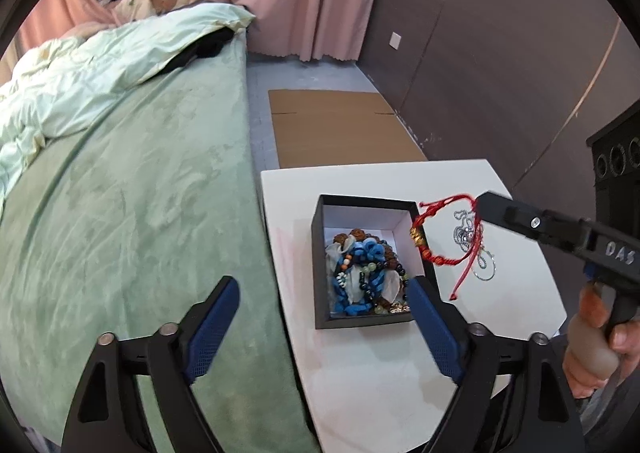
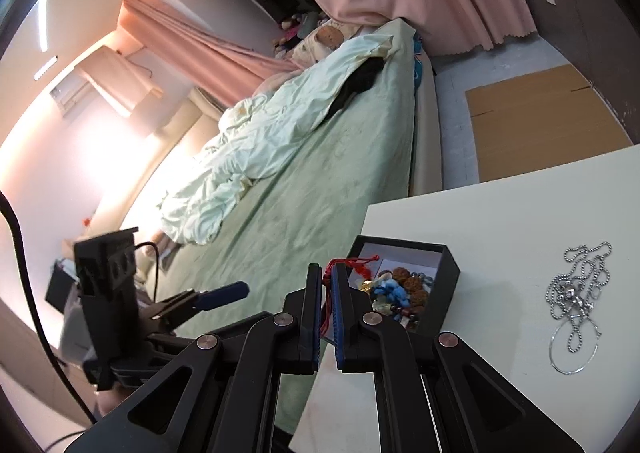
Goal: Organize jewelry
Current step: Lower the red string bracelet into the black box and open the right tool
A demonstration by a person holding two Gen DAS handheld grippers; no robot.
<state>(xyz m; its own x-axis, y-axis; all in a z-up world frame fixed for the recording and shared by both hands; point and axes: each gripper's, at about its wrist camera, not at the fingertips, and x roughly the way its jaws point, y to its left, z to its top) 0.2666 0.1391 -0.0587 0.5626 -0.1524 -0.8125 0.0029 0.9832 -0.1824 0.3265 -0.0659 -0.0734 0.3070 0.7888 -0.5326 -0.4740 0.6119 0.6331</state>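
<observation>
A black open box (image 1: 320,253) holding several bead bracelets stands on the white table (image 1: 380,373); it also shows in the right wrist view (image 2: 440,285). My right gripper (image 1: 482,201) is shut on a red string bracelet (image 1: 436,257) with red beads and a gold charm, holding it in the air just right of the box's right wall. In the right wrist view the red string (image 2: 352,265) is pinched between the pads. A silver chain necklace (image 2: 576,293) lies on the table right of the box. My left gripper (image 1: 324,293) is open and empty, near the box's front.
A bed with a green cover (image 1: 140,193) and a pale quilt (image 1: 80,73) runs along the table's left edge. Flat cardboard (image 1: 340,125) lies on the floor beyond the table. A dark wall panel (image 1: 500,53) and a black unit (image 1: 616,157) stand at the right.
</observation>
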